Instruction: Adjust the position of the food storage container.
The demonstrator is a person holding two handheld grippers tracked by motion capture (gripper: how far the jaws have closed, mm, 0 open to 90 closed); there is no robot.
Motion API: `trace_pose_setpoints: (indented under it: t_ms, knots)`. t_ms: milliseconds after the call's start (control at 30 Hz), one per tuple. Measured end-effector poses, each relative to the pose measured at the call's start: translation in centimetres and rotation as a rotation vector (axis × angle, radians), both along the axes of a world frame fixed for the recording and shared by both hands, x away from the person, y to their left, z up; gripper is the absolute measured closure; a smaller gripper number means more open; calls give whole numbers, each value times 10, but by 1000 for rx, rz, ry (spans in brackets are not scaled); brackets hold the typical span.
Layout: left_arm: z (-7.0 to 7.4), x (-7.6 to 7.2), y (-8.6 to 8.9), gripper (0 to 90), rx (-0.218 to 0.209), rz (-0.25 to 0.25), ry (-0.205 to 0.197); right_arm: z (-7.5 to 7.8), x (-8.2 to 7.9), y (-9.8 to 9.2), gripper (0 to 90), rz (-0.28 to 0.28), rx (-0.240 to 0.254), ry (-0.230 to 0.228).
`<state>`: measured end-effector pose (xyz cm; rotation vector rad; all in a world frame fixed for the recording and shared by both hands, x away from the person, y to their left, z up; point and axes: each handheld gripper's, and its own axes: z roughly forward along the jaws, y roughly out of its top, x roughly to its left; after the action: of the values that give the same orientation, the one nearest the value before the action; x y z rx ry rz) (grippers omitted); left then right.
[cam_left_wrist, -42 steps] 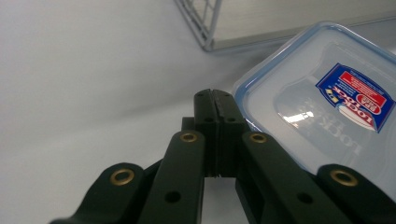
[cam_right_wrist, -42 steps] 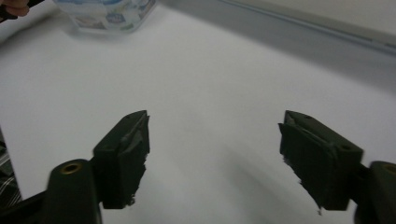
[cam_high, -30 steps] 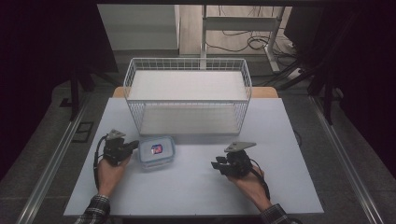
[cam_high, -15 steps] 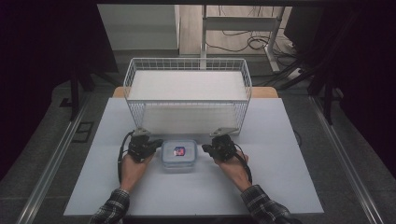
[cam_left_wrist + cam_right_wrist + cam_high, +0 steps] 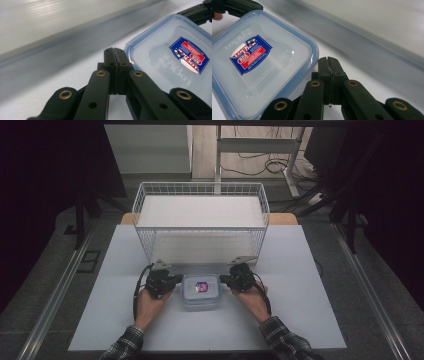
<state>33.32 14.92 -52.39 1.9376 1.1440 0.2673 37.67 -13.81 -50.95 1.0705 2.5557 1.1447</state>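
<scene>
Flanking the lidded plastic food container from both sides, we have the left gripper at its 9 o'clock edge and the right gripper at its 3 o'clock edge. The container sits on the white worktop, flat and upright, just at the 6 o'clock side of the white wire basket and apart from it.

In the left gripper view the jaws of the left gripper are pressed together with nothing between them, their tips at the blue-rimmed corner of the container; whether they touch the rim we cannot tell. The right gripper reads the same in its own view: jaws closed on nothing, tips close against the side of the container below the lid edge. The lid, with its red and blue label, lies seated on the box (we cannot make out its side latches).

As we judge it, the work looks barely begun. The container is bracketed and perhaps steadied or squeezed between the two closed grippers, but it is not lifted and nothing lies in the basket. What seems left is either raising it between the grippers and carrying it toward 12 o'clock into the basket, or working the lid loose; the frames do not settle which.
</scene>
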Motion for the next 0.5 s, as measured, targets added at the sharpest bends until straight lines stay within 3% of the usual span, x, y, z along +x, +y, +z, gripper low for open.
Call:
trace_pose_setpoints:
  t_ms: [300,500]
  knots:
    - [3,-16,-16,900,17,-61,14,4,-27,-16,889,-12,-27,23]
    - [6,-19,-16,897,21,-76,23,5,-37,-19,888,-11,-50,0]
